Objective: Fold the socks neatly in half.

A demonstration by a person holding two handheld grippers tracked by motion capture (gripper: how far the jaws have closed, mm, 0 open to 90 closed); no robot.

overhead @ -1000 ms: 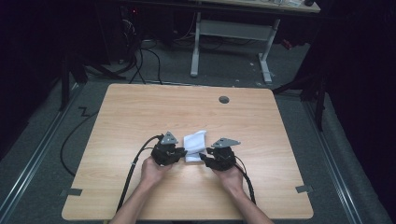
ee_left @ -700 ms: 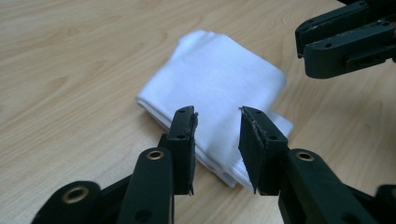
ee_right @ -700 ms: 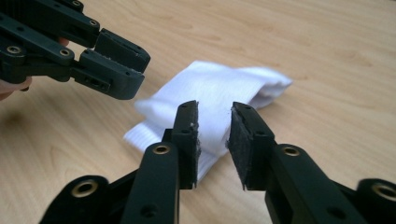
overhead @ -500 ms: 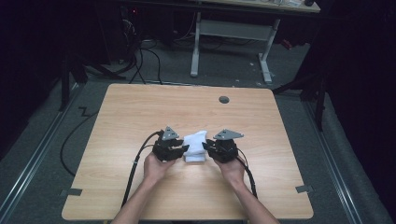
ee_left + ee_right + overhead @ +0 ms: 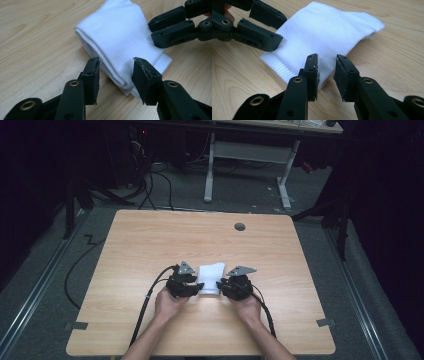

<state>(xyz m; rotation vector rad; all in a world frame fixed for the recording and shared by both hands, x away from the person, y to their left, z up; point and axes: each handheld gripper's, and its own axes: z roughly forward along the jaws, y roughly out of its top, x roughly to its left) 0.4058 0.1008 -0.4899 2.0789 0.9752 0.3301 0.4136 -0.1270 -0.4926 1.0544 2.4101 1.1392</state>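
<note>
A white folded cloth (image 5: pixel 211 272) lies flat on the wooden table (image 5: pixel 150 240), between the two grippers. My left gripper (image 5: pixel 196 288) is at its left near corner. In the left gripper view the jaws (image 5: pixel 116 72) stand apart astride the cloth's (image 5: pixel 120 35) folded edge; they have just been opening and do not squeeze it. My right gripper (image 5: pixel 220 286) is at the right near corner. Its jaws (image 5: pixel 325 72) have also just opened a little, with the edge of the cloth (image 5: pixel 324 30) in the gap. Each gripper view shows the other gripper, the right one (image 5: pixel 175 30) and the left one (image 5: pixel 259 27), at the cloth's far side.
A round cable hole (image 5: pixel 240 226) sits near the table's far edge. Black cables trail from both grippers over the near edge. Tape marks (image 5: pixel 76 325) lie on the front corners. A white desk frame (image 5: pixel 250 155) stands on the floor behind.
The cloth, bunched and partly raised between the grippers a second ago, now lies flat as a neat rectangle. Both hands have stayed close to it.
</note>
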